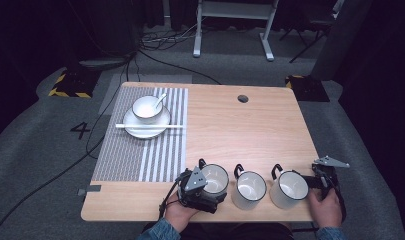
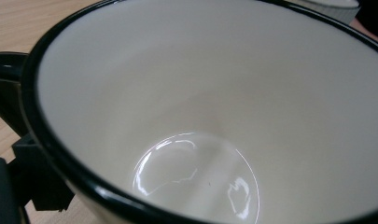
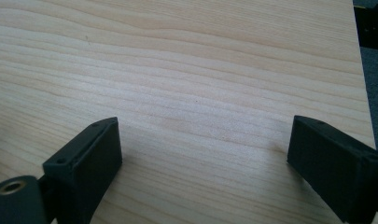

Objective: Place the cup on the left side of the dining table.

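Mugs are standing three in a row along the table's [image 1: 270, 125] near edge, all upright and empty. The left gripper [image 1: 206, 192] is sitting at the left mug [image 1: 214, 179]; its own view is looking straight into that mug [image 2: 214, 116], so whether it is clamping the rim, I cannot tell. The right gripper [image 1: 317, 182] is resting just beside the right mug [image 1: 289, 188], jaws spread wide over bare wood, holding nothing. The middle mug [image 1: 249, 189] is standing untouched. The mat [image 1: 140, 155] is carrying one bowl [image 1: 147, 109] on a plate; no mug is there yet, so I judge the work barely begun.
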`<state>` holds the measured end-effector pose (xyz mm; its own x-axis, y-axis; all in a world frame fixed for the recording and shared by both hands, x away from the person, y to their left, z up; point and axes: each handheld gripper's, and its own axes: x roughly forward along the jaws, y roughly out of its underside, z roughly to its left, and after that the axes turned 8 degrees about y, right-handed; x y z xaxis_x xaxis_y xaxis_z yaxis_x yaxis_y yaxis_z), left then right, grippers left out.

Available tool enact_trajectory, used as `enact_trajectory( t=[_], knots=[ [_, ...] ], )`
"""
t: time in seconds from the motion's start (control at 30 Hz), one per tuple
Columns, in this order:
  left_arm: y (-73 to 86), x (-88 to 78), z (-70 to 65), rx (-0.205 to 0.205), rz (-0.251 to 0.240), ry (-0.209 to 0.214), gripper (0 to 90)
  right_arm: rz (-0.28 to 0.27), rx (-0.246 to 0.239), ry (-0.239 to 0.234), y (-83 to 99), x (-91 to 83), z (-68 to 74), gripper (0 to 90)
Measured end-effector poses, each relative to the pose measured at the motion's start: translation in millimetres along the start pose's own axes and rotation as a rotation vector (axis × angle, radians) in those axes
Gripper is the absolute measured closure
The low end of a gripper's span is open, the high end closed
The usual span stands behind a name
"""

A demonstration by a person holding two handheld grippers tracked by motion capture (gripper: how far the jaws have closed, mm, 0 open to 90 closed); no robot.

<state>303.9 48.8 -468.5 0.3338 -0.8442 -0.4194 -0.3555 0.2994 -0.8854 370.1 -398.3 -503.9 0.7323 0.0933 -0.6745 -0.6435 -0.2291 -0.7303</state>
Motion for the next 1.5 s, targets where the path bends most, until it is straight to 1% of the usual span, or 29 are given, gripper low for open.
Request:
enact_trajectory(
  t=[0.03,0.07,0.1,0.17,0.2,0.23,0.3,0.33,0.4,0.5,0.53,0.57,0.63,0.67,0.7,0.77,0.83,0.87,0.9,0.97,1.0,1.07,1.13,1.17,1.27,1.3,1.37,1.43,1.5],
  knots=[
    [-2.6,-2.5,1.5,-0.011,-0.022,-0.006,2.9,0.001,0.002,0.001,0.0,-0.1,0.1,10.2],
    [-5.4,-5.5,1.7,-0.024,-0.029,-0.014,2.9,0.000,-0.001,0.001,0.0,0.0,0.0,10.1],
    [-5.4,-5.5,1.7,-0.024,-0.029,-0.014,2.8,0.000,-0.001,0.001,0.0,0.0,0.0,10.1],
    [-10.8,-11.0,3.2,-0.014,-0.045,-0.041,2.8,0.001,0.001,0.001,0.0,-0.1,0.1,10.2],
    [-11.9,-12.2,4.1,-0.007,-0.049,-0.044,2.8,0.000,0.000,0.000,0.0,0.0,0.0,10.2],
    [-14.1,-14.4,4.6,-0.018,-0.051,-0.046,2.9,0.001,0.001,0.001,0.0,-0.1,0.1,10.1],
    [-20.8,-21.2,6.8,-0.019,-0.063,-0.067,2.8,0.001,0.001,0.001,0.0,-0.1,0.1,10.2],
    [-23.0,-23.6,7.9,-0.007,-0.063,-0.081,2.8,0.001,0.002,0.001,0.0,-0.1,0.1,10.2],
    [-27.0,-27.9,9.1,-0.001,-0.068,-0.101,2.8,0.000,0.000,0.001,0.0,0.0,0.0,10.1],
    [-30.3,-32.7,10.0,-0.011,-0.072,-0.110,2.8,0.001,0.000,0.001,0.0,0.0,0.1,10.1],
    [-32.0,-35.6,11.5,-0.005,-0.083,-0.121,2.8,0.001,0.001,0.001,0.0,-0.1,0.1,10.2],
    [-33.9,-40.4,13.1,-0.017,-0.091,-0.128,2.8,0.001,0.002,0.001,0.0,-0.1,0.1,10.2],
    [-34.8,-42.7,14.6,-0.017,-0.094,-0.137,2.8,0.001,0.002,0.001,0.0,-0.1,0.1,10.1],
    [-36.3,-47.1,17.4,-0.018,-0.095,-0.155,2.8,0.000,-0.001,0.001,0.0,0.0,0.0,10.1],
    [-36.4,-48.6,18.4,-0.028,-0.097,-0.159,2.8,0.001,0.002,0.001,0.0,-0.1,0.1,10.2],
    [-36.3,-52.4,21.5,-0.034,-0.093,-0.174,2.8,0.001,0.002,0.001,0.0,-0.1,0.1,10.2],
    [-36.0,-53.5,23.1,-0.035,-0.102,-0.182,2.8,-0.001,-0.001,0.000,0.0,0.1,0.0,10.2],
    [-35.8,-56.1,25.2,-0.033,-0.101,-0.200,2.8,0.000,0.000,0.001,0.0,0.0,0.0,10.2],
    [-35.6,-59.8,27.9,-0.043,-0.101,-0.213,2.8,0.001,0.001,0.001,0.0,0.0,0.0,10.1],
    [-35.7,-62.5,29.5,-0.046,-0.102,-0.223,2.8,-0.001,-0.001,0.000,0.0,0.1,-0.1,10.1],
    [-36.0,-68.3,33.2,-0.044,-0.106,-0.251,2.8,0.000,0.000,0.001,0.0,0.0,0.0,10.1],
    [-36.1,-70.9,34.8,-0.053,-0.110,-0.257,2.8,0.000,-0.001,0.001,0.0,0.0,0.0,10.1],
    [-36.3,-77.3,38.6,-0.064,-0.107,-0.278,2.8,0.000,0.000,0.001,0.0,0.0,0.0,10.2],
    [-36.2,-80.3,41.1,-0.063,-0.114,-0.294,2.8,0.001,0.002,0.001,0.0,-0.1,0.1,10.2],
    [-34.2,-92.9,50.6,-0.067,-0.102,-0.347,2.8,0.001,0.002,0.001,0.0,-0.1,0.1,10.2],
    [-34.2,-92.9,50.6,-0.067,-0.102,-0.347,2.8,-0.001,-0.001,0.000,0.0,0.1,0.0,10.2],
    [-31.8,-101.2,56.7,-0.088,-0.105,-0.382,2.8,0.001,0.000,0.001,0.0,0.0,0.0,10.1],
    [-31.0,-104.6,59.3,-0.089,-0.107,-0.392,2.8,0.001,0.001,0.001,0.0,0.0,0.0,10.1],
    [-29.3,-112.6,65.0,-0.106,-0.110,-0.410,2.8,0.001,0.001,0.001,0.0,0.0,0.0,10.2]
  ],
)
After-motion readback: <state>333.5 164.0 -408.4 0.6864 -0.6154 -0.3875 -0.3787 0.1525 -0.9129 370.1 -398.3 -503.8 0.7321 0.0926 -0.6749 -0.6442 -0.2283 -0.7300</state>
